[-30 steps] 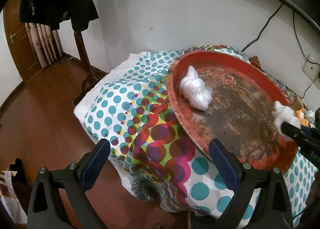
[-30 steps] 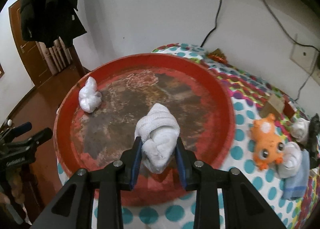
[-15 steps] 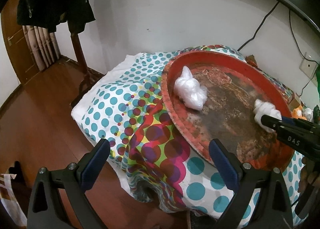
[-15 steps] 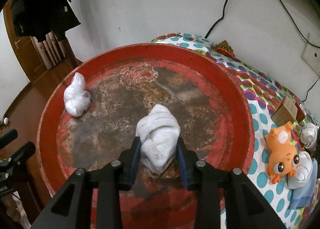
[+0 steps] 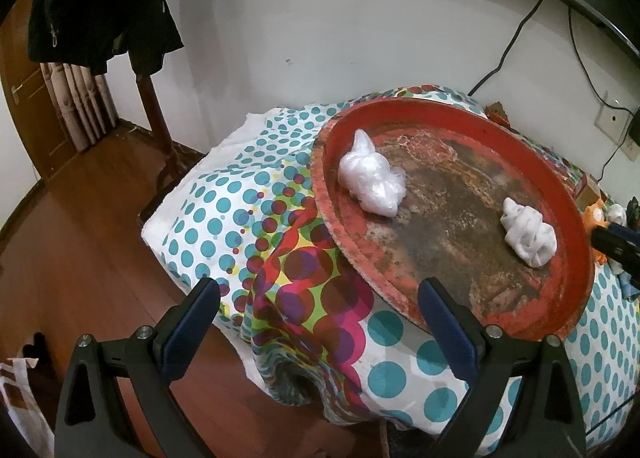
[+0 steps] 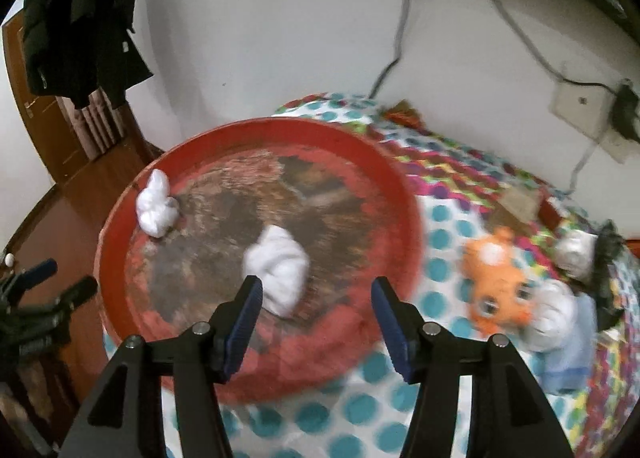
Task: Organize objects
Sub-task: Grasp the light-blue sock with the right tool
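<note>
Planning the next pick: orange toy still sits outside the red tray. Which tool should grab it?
Right, probably. The right tool is open and empty, and the orange toy lies just beside it on the cloth. The left tool hangs off the far side of the red tray.

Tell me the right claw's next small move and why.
Probably swing the right claw toward the orange toy and the white bundles beside it on the dotted cloth. Its jaws stand open and empty, the rolled white cloth lies free in the red tray near the plastic bag bundle, and those other items are outside the tray.
</note>
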The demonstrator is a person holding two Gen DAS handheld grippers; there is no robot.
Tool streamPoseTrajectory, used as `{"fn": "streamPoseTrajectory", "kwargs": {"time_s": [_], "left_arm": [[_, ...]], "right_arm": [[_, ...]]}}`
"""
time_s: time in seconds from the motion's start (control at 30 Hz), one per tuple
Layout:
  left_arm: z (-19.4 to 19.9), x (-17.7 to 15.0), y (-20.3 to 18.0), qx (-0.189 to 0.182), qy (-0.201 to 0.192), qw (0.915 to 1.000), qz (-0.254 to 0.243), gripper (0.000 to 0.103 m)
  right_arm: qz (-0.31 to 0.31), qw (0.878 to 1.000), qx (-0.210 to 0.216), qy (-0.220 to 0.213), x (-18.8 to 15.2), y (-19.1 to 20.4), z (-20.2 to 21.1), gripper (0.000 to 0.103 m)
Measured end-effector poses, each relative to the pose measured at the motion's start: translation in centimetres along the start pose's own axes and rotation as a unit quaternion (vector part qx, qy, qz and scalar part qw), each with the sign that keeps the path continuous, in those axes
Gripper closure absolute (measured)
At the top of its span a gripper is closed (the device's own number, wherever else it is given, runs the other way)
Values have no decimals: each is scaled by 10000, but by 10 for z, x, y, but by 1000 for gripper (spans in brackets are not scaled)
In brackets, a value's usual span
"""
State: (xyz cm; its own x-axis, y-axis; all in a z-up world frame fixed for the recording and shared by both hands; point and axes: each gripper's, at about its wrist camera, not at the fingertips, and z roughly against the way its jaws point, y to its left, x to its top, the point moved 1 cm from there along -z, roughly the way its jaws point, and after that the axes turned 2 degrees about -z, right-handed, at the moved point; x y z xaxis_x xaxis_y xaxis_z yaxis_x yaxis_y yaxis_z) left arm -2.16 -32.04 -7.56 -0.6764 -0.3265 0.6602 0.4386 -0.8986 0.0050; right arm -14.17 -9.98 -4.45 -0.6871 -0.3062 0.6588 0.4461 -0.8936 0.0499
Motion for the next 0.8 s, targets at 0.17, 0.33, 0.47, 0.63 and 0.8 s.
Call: {"fn": "streamPoseTrajectory", "kwargs": {"time_s": [0.17, 0.33, 0.47, 0.63, 0.8], "left_arm": [[1, -1, -5, -9, -18, 10000, -67, 4], [3, -1, -8, -51, -22, 10000, -76, 4], [3, -2, -10, -27, -18, 9999, -141, 4], [7, -4, -16, -70, -77, 9995, -291, 4], [9, -5, -25, -46, -134, 9986, -505, 4]], "right_arm": [[-266, 9987, -428, 5, -24, -61, 25, 45], [-811, 9931, -850, 50, -47, -129, 42, 45], [-1028, 9883, -1124, 46, -61, -167, 48, 45], [-990, 9871, -1245, 168, -70, -186, 38, 45], [-1016, 9862, -1277, 263, -70, -197, 19, 45]]}}
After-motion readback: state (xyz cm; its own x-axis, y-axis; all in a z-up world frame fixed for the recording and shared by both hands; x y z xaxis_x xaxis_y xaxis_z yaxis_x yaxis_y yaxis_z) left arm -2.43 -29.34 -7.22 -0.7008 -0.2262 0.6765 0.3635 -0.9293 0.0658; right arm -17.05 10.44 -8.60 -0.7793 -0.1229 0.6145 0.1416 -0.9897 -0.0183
